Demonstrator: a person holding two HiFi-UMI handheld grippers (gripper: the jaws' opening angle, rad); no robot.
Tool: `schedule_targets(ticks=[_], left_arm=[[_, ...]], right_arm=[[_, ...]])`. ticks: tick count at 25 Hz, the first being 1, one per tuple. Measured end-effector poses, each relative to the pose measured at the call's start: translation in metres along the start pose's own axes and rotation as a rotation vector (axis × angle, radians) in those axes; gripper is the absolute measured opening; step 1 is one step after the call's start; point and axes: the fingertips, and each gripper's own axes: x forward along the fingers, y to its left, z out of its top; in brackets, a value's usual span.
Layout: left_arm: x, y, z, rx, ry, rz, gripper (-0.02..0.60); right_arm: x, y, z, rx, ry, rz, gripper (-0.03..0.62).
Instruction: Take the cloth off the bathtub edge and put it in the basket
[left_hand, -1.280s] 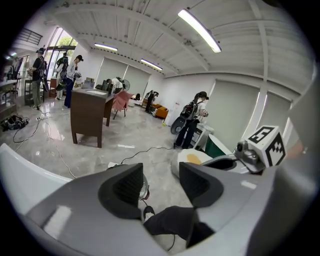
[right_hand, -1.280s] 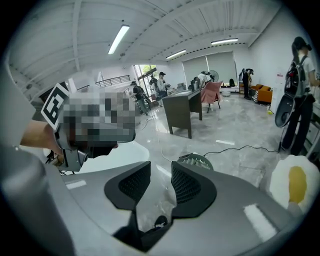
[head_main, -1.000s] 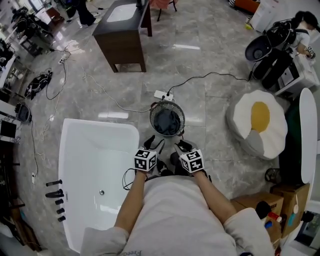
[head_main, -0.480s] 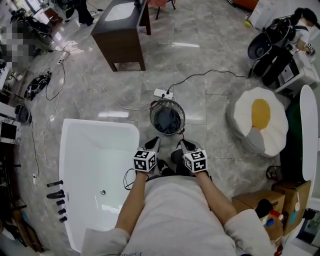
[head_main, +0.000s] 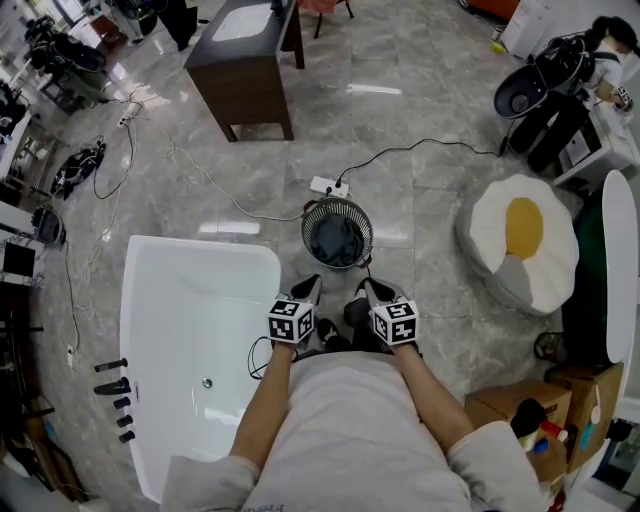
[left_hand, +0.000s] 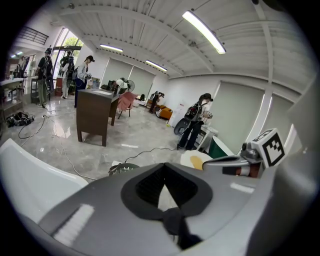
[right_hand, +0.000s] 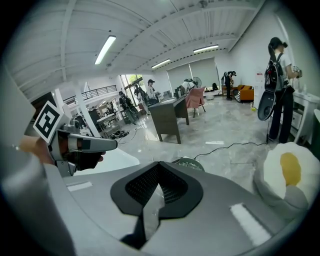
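Observation:
A round wire basket (head_main: 337, 233) stands on the floor with a dark cloth (head_main: 335, 242) lying inside it. The white bathtub (head_main: 150, 300) is to its left, and no cloth shows on its rim. My left gripper (head_main: 308, 289) and right gripper (head_main: 366, 289) hover side by side just in front of the basket. Both pairs of jaws are closing together with nothing between them. The left gripper (left_hand: 164, 166) points over the basket (left_hand: 123, 169). The right gripper (right_hand: 158, 171) points at the basket (right_hand: 188, 163), with the tub (right_hand: 114, 157) to its left.
A power strip (head_main: 326, 186) and its cables lie on the floor behind the basket. An egg-shaped cushion (head_main: 520, 245) sits to the right. A dark wooden cabinet (head_main: 245, 60) stands farther back. Black tap fittings (head_main: 112, 385) line the tub's left rim. Boxes (head_main: 520, 415) stand at the lower right.
Both grippers' jaws have closed from partly apart to together. The grippers stay in place in front of the basket, and the cloth stays in it.

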Motion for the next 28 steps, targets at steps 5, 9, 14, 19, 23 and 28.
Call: schedule_targets(ticks=[5, 9, 14, 19, 23, 28], left_arm=[[0.0011, 0.0023, -0.0033, 0.002, 0.011, 0.02, 0.058], [0.0014, 0.0041, -0.001, -0.002, 0.007, 0.028, 0.058], [0.0018, 0.0065, 0.0019, -0.001, 0.001, 0.031, 0.058], [0.0014, 0.0057, 0.0027, -0.003, -0.005, 0.029, 0.058], [-0.0002, 0.0048, 0.0046, 0.0, -0.008, 0.024, 0.058], [0.0009, 0.0011, 0.0046, -0.002, -0.008, 0.009, 0.058]], right_arm=[[-0.0007, -0.0009, 0.0012, -0.021, -0.005, -0.005, 0.0], [-0.0001, -0.0007, 0.0047, -0.019, -0.008, -0.005, 0.0], [0.0023, 0.0004, 0.0051, -0.02, -0.007, -0.001, 0.0], [0.0016, 0.0015, 0.0048, -0.025, -0.007, 0.0, 0.0], [0.0011, 0.0035, 0.0062, -0.027, -0.009, -0.001, 0.0], [0.0005, 0.0045, 0.0051, -0.027, -0.012, 0.002, 0.0]])
